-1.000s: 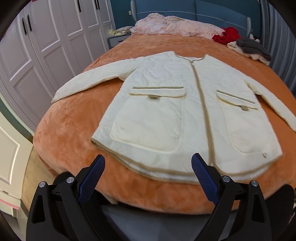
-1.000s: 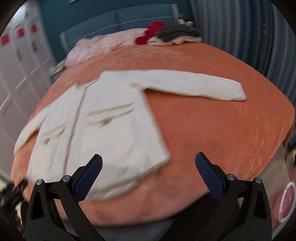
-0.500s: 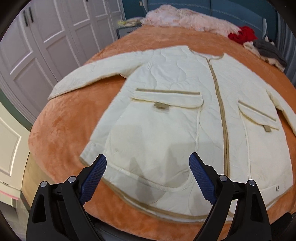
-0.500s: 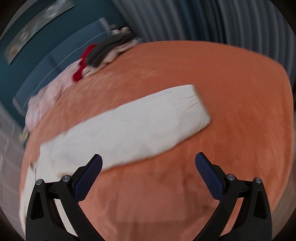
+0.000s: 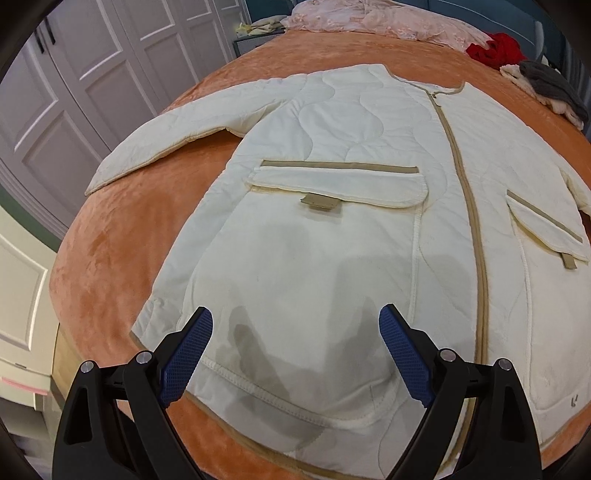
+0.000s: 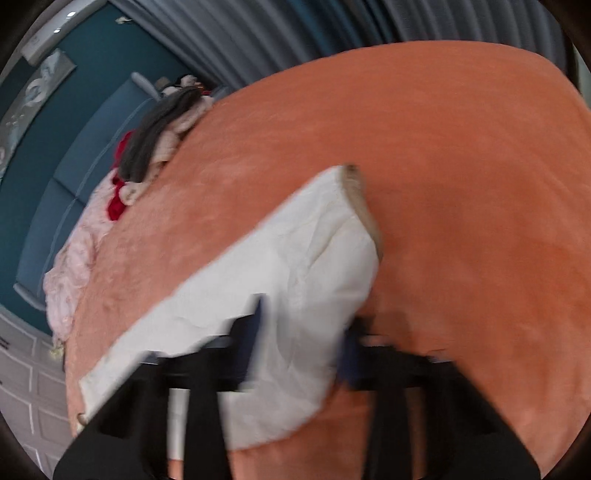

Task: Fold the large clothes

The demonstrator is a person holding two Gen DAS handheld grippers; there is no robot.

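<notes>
A cream quilted jacket (image 5: 332,221) with tan trim lies flat, front up, on an orange bed (image 5: 103,240). My left gripper (image 5: 295,343) is open and empty, low over the jacket's bottom hem. In the right wrist view the jacket's sleeve (image 6: 295,266) lies across the bed, its tan cuff at the far end. My right gripper (image 6: 299,332) is blurred by motion; its fingers stand either side of the sleeve, narrower than before. Whether they press the cloth is unclear.
A pile of pink, red, grey and cream clothes (image 5: 517,55) lies at the head of the bed by a blue headboard (image 6: 55,184). White wardrobe doors (image 5: 74,92) stand to the left. Grey curtains (image 6: 332,29) hang on the right.
My left gripper has moved forward and down over the jacket's hem. My right gripper has swung to the sleeve, come down onto it, and its fingers have drawn closer together.
</notes>
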